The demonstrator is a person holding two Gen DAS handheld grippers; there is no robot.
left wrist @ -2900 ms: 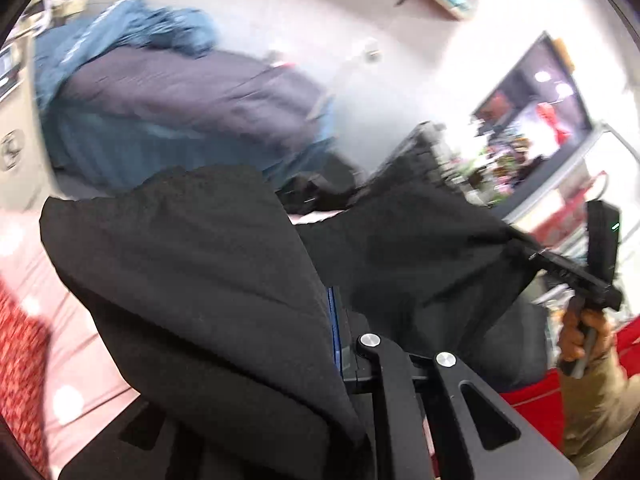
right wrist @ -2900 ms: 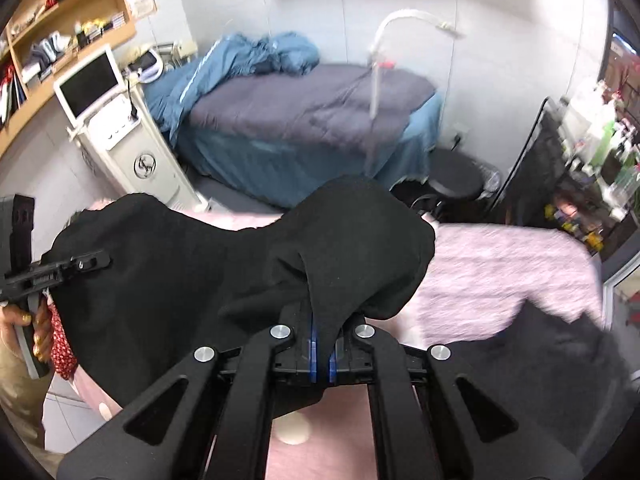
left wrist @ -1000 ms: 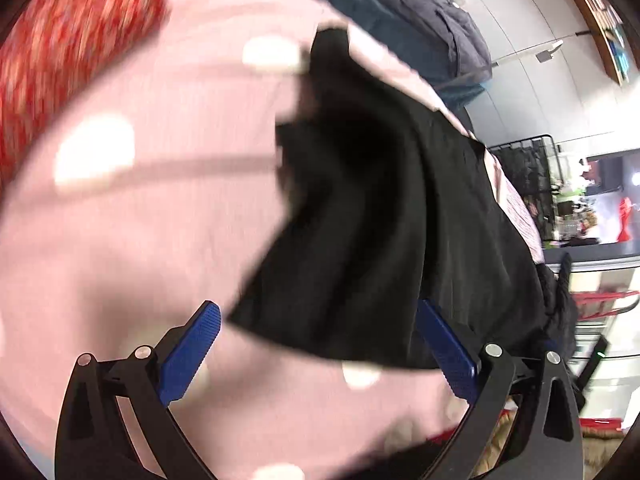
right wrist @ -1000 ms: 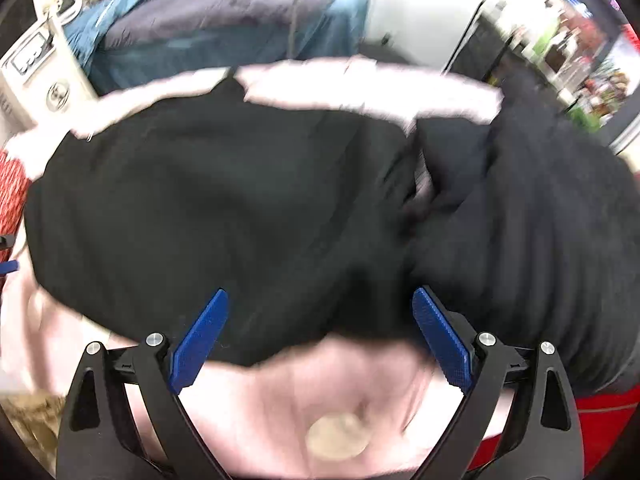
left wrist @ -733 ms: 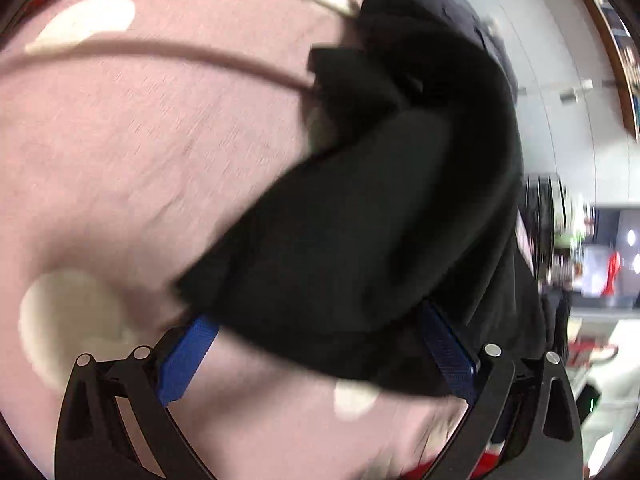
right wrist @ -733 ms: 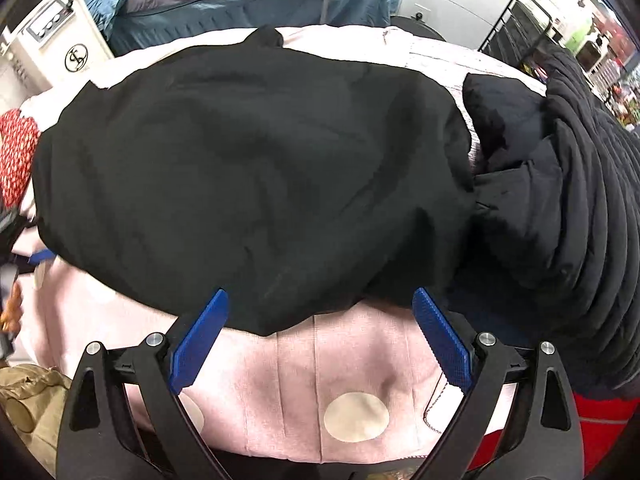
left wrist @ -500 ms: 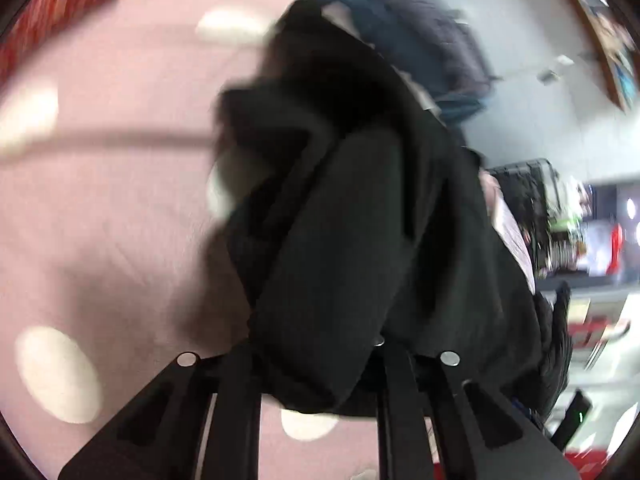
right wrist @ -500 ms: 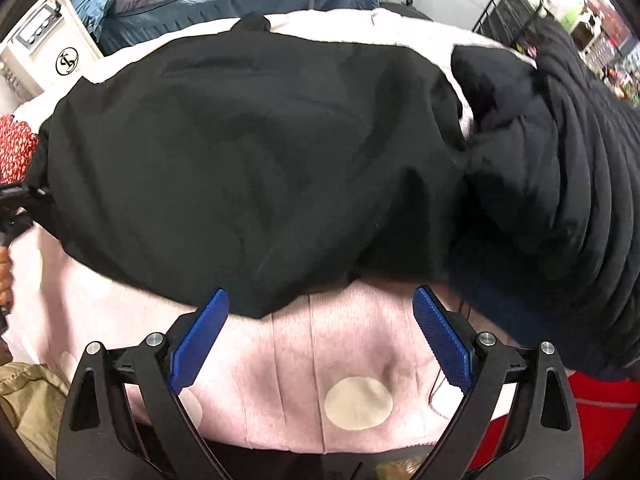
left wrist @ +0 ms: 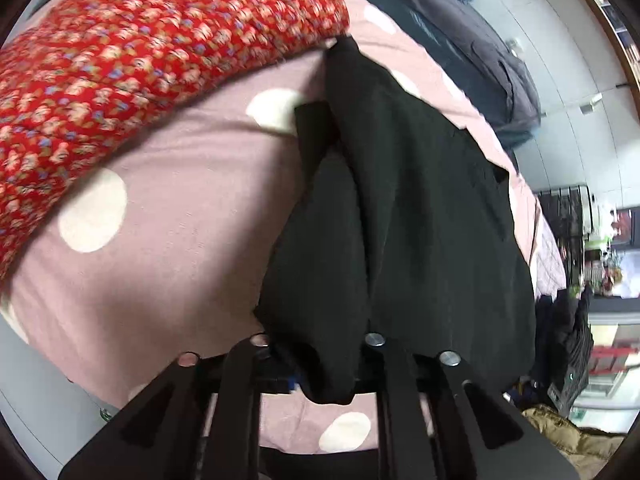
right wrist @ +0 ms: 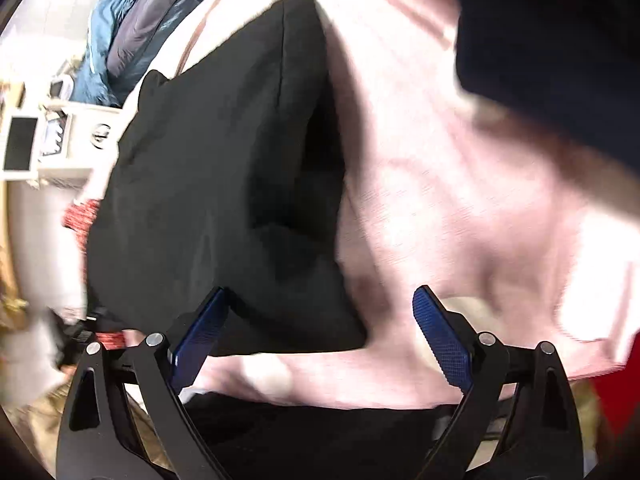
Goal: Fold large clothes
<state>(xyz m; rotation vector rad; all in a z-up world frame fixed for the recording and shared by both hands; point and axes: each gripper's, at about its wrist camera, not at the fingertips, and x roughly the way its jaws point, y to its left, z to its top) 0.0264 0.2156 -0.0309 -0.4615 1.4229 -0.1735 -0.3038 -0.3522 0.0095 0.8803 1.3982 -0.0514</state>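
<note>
While the left gripper (left wrist: 320, 364) is pinching a fold of the black garment (left wrist: 420, 208), jaws easing apart, the right gripper (right wrist: 320, 332) is hovering wide above its near corner on the pink spotted blanket (left wrist: 180, 208).

Walls (left wrist: 576, 80): pale, panelled.
Bed cover (left wrist: 180, 184): pink with white dots.
Quilt (left wrist: 132, 52): red, floral, beside it.
Treatment couch (left wrist: 460, 36): dark blanket.

No legible text or labels.
</note>
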